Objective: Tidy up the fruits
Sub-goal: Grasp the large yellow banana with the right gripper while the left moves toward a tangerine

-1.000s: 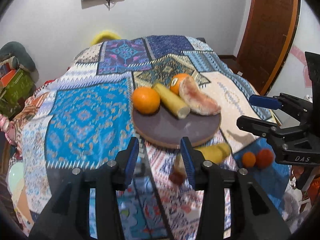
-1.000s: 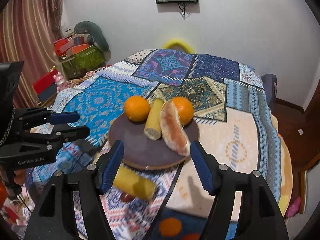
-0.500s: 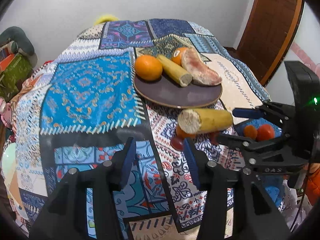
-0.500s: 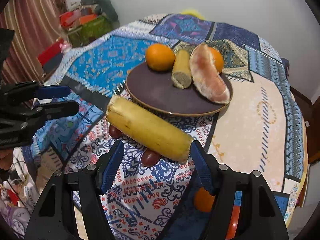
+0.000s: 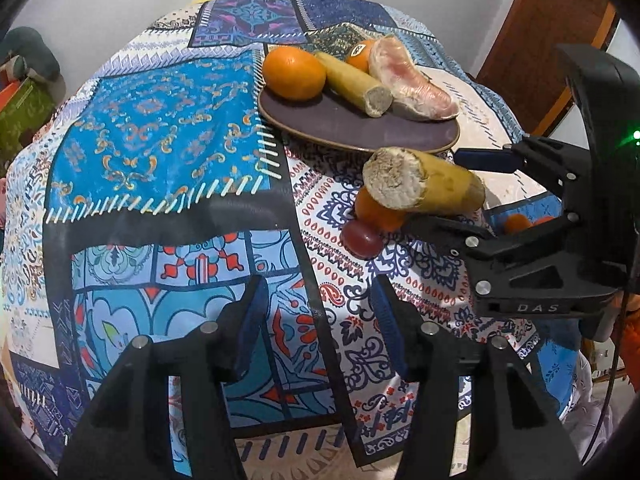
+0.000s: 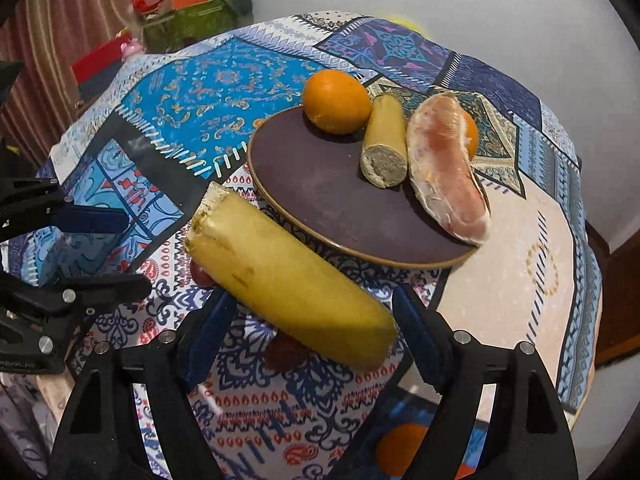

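Observation:
A cut yellow banana piece point(image 6: 288, 276) lies between the fingers of my right gripper point(image 6: 316, 332), which is shut on it and holds it above the cloth, just in front of the brown plate point(image 6: 320, 192). It also shows in the left wrist view point(image 5: 424, 186). The plate holds an orange point(image 6: 336, 100), a second banana piece point(image 6: 386, 148), a peeled pomelo segment point(image 6: 448, 172) and another orange behind it. My left gripper point(image 5: 316, 320) is open and empty over the patterned cloth, left of the right gripper point(image 5: 472, 196).
Small red fruits point(image 5: 362, 238) and a small orange one point(image 5: 380, 212) lie on the cloth under the held banana. More small orange fruits point(image 5: 516, 222) lie at the table's right edge. The round table point(image 5: 160, 120) drops off at the front. A wooden door point(image 5: 560, 20) stands right.
Both grippers have come closer to the table. The banana piece now sits between the right gripper's fingers and is raised off the cloth, nearer the plate's rim.

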